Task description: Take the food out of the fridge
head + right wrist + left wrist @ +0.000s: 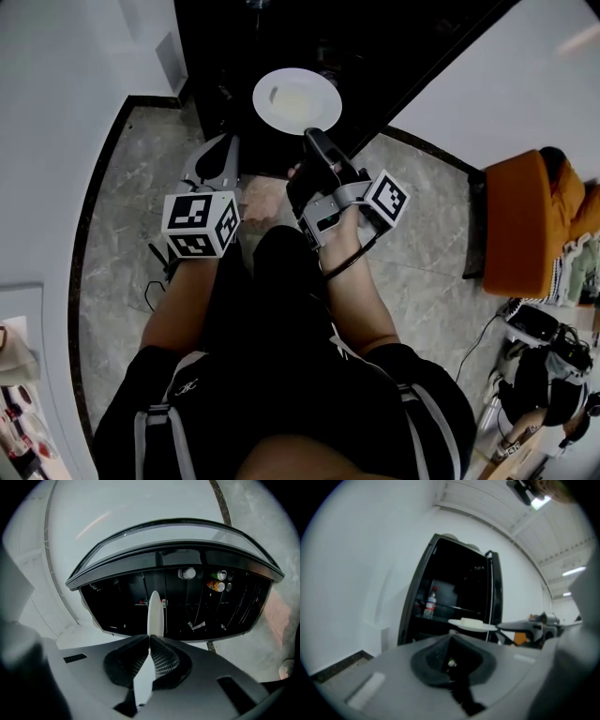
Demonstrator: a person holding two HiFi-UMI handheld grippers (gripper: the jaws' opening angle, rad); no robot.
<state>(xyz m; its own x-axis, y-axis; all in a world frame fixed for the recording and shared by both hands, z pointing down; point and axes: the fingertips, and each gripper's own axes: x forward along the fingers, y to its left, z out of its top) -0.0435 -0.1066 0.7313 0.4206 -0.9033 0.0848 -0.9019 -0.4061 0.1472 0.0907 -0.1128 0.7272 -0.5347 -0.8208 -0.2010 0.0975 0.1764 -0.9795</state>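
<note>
A white plate carries a pale block of food and hangs in front of the open dark fridge. My right gripper is shut on the plate's near rim. The right gripper view shows the plate edge-on between the pads. To the left, my left gripper is shut with nothing in it and stands apart from the plate. In the left gripper view the plate and its food sit just beyond the closed left gripper, before the fridge.
A water bottle stands on a fridge shelf. Cans and a white lid lie in the fridge. An orange chair stands at the right, with clutter below it. White walls flank the fridge over the marble floor.
</note>
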